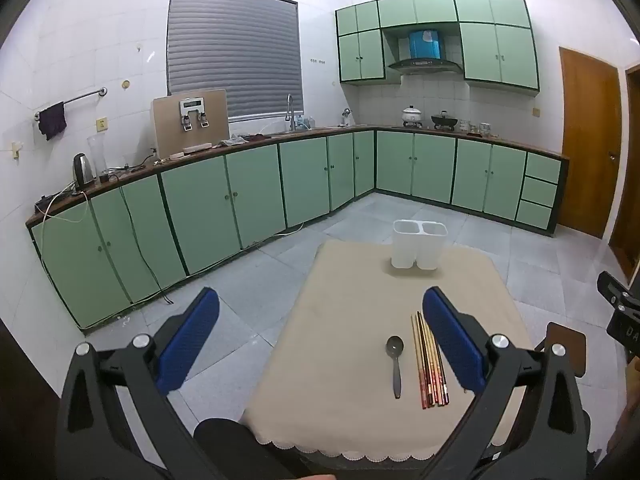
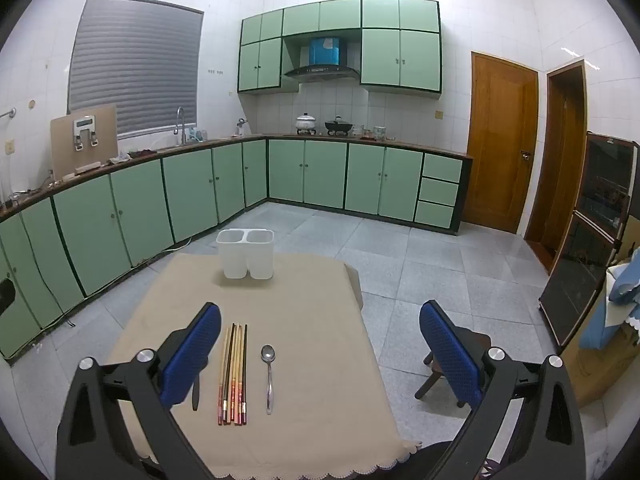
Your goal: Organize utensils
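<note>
A white two-compartment utensil holder (image 1: pixel 419 244) (image 2: pixel 245 253) stands at the far end of a small table with a beige cloth (image 1: pixel 360 320) (image 2: pixel 304 312). Near the front lie several chopsticks (image 1: pixel 429 362) (image 2: pixel 233 376) side by side. A dark spoon (image 1: pixel 395 364) lies left of them; in the right wrist view only its handle (image 2: pixel 195 394) shows behind my finger. A silver spoon (image 2: pixel 268 376) lies right of the chopsticks. My left gripper (image 1: pixel 320 320) and right gripper (image 2: pixel 320 332) are open and empty, above the table's near edge.
Green cabinets (image 1: pixel 240 196) run along the left and back walls. A small wooden stool (image 2: pixel 452 368) stands right of the table. Wooden doors (image 2: pixel 500 140) and a dark glass cabinet (image 2: pixel 592 248) are at the right. The floor is grey tile.
</note>
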